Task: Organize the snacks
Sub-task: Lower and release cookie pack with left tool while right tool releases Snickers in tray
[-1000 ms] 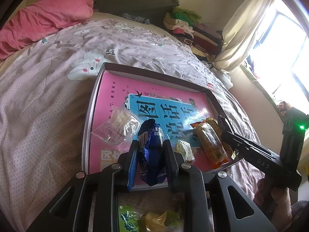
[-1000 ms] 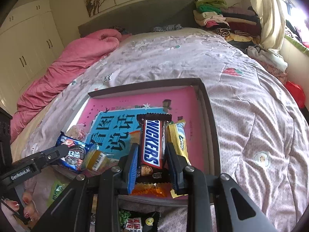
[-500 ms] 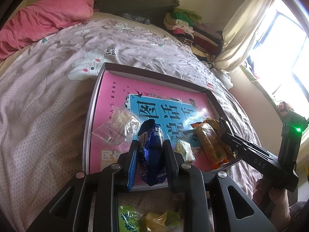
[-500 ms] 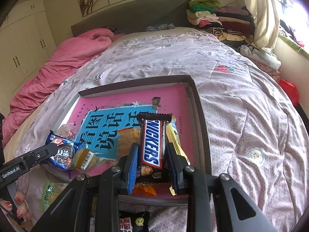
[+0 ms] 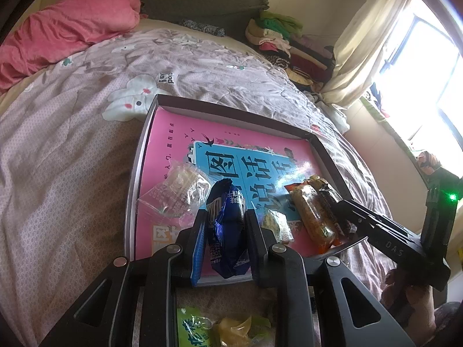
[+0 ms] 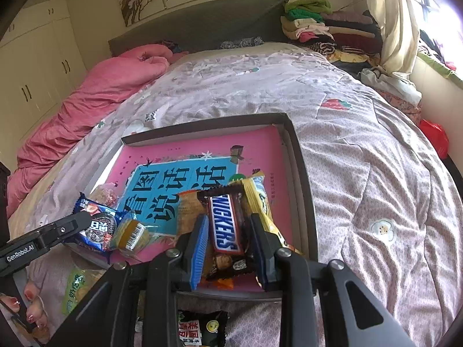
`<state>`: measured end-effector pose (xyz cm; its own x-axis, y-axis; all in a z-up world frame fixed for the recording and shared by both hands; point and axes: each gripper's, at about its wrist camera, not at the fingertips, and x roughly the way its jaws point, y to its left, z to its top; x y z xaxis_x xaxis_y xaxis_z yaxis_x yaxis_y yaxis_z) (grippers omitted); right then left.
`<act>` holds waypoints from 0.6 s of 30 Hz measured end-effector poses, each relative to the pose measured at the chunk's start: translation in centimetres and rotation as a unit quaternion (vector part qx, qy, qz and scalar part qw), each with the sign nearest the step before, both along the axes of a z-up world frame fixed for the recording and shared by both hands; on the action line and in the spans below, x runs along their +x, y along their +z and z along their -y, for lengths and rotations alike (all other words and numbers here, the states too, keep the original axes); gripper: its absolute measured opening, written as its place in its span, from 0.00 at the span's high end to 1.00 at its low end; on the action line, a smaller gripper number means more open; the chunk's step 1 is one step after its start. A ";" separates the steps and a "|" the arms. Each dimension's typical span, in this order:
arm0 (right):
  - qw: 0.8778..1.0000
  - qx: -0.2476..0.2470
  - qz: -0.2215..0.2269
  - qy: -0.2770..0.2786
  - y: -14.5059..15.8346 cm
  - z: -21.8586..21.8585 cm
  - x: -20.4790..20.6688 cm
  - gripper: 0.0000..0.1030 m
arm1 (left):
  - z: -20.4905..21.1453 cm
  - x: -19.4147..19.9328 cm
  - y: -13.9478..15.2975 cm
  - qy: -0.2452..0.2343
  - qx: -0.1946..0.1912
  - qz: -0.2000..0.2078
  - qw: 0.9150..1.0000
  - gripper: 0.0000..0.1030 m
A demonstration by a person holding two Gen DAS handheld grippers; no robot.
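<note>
Holding entries, both grippers, over a shallow dark-rimmed box (image 5: 231, 115) on the bed quilt (image 5: 72, 173).

Item 1. Left gripper (image 5: 225, 219): jaws clamped on a blue snack packet (image 5: 227, 225), which stands on edge between the pads, its barcoded end projecting past the fingertips toward the far side. Packet hangs over the near left part of the box, above the pink and blue printed sheet (image 5: 246, 156) lining it.

Item 2. Right gripper (image 6: 228, 225): jaws clamped on a Snickers bar (image 6: 224, 225), label up, lengthwise between the pads, its far end reaching beyond the fingertips. Bar sits over the near right part of the box.

Item 3. Loose in the box: a clear wrapped pastry (image 5: 179, 190) left of the blue packet; a small pale wrapped sweet (image 5: 275, 222) just right of it; an orange wrapped snack (image 5: 312, 214) further right; a yellow packet (image 6: 260, 202) touching the right side of the Snickers bar.

Item 4. On the quilt outside the near rim: a green packet (image 5: 194, 329) and a black packet with red characters (image 6: 199, 329).

Legibility notes. Lower half of the blue packet is screened by the left gripper's fingers. Whether either held item touches the sheet below cannot be told. Green and black packets are cut off by the frame edge and gripper body. Small print on the sheet is unreadable. A wrapper under the Snickers bar is mostly covered.
</note>
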<state>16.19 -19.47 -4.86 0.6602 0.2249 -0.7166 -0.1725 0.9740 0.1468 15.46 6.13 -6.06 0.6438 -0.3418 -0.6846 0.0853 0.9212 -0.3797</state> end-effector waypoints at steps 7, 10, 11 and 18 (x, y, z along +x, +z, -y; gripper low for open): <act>1.000 0.003 -0.005 0.004 0.0 0.0 -0.4 0.72 | -0.2 0.1 0.0 0.005 0.004 0.000 1.000 0.74; 1.000 0.001 -0.006 0.009 -0.1 -0.2 -0.6 0.72 | -0.2 0.0 0.1 0.008 0.009 0.002 1.000 0.74; 1.000 0.001 -0.007 0.011 -0.2 -0.2 -0.7 0.72 | -0.2 0.0 0.1 0.008 0.010 0.002 1.000 0.74; 1.000 0.003 -0.011 0.015 -0.3 -0.4 -0.9 0.72 | -0.2 -0.1 0.4 0.015 0.027 0.005 1.000 0.72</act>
<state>15.30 -19.03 -5.13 0.6377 0.2486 -0.7291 -0.1988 0.9675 0.1559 15.38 6.35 -5.67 0.6599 -0.2851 -0.6952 0.0608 0.9424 -0.3288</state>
